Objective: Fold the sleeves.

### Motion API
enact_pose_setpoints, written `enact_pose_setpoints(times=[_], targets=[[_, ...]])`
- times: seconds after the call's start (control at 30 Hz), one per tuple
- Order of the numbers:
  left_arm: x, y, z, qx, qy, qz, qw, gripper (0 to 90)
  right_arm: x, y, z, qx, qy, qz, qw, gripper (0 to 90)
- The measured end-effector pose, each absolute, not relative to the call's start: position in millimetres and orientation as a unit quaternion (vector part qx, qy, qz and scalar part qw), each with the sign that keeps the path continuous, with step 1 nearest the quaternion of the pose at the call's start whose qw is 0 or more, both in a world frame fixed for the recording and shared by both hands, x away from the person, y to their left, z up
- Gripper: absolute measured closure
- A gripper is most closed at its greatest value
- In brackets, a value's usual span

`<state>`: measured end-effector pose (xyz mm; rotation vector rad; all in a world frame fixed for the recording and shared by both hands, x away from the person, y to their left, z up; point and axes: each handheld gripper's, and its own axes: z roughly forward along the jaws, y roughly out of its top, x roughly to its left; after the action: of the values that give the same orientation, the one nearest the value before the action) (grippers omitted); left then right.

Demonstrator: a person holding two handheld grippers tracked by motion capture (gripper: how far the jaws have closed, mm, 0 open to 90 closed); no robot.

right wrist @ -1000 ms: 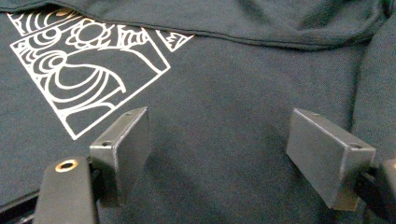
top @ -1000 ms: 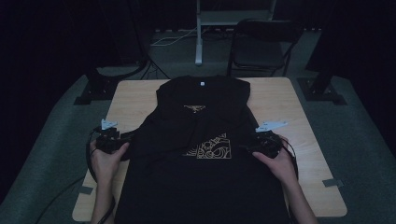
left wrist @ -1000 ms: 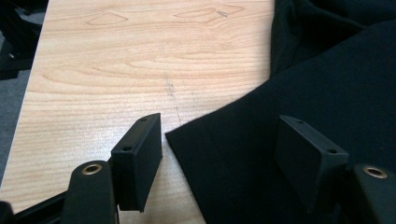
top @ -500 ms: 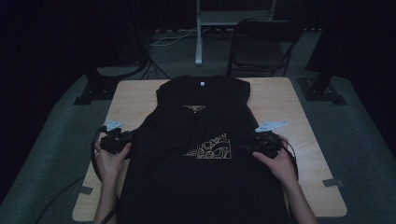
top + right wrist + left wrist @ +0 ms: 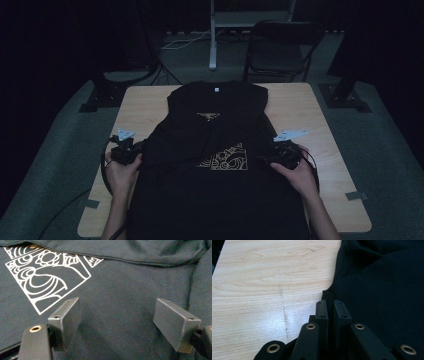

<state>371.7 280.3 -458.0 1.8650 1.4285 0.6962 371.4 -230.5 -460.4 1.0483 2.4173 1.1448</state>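
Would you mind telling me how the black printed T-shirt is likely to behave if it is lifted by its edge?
The black printed T-shirt would probably droop limply, since its cloth already lies in soft folds. It looks light for its size. The left gripper, closed on its edge, would likely drag the rest across the wooden table.

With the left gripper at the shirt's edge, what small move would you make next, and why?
Probably close the right gripper on the black shirt. The left gripper has just closed its jaws on the shirt's edge at the wooden table, while the right jaws stand wide apart over the cloth.
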Motion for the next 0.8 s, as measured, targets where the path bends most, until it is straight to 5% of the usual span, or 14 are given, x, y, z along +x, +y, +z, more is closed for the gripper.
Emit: enact_pose_setpoints(times=[0.8], targets=[[353, 244, -409, 0.724, 0.493, 0.251, 0.413, 85.4, 372, -231, -460, 0.362, 0.833, 0.396, 0.133, 21.0]])
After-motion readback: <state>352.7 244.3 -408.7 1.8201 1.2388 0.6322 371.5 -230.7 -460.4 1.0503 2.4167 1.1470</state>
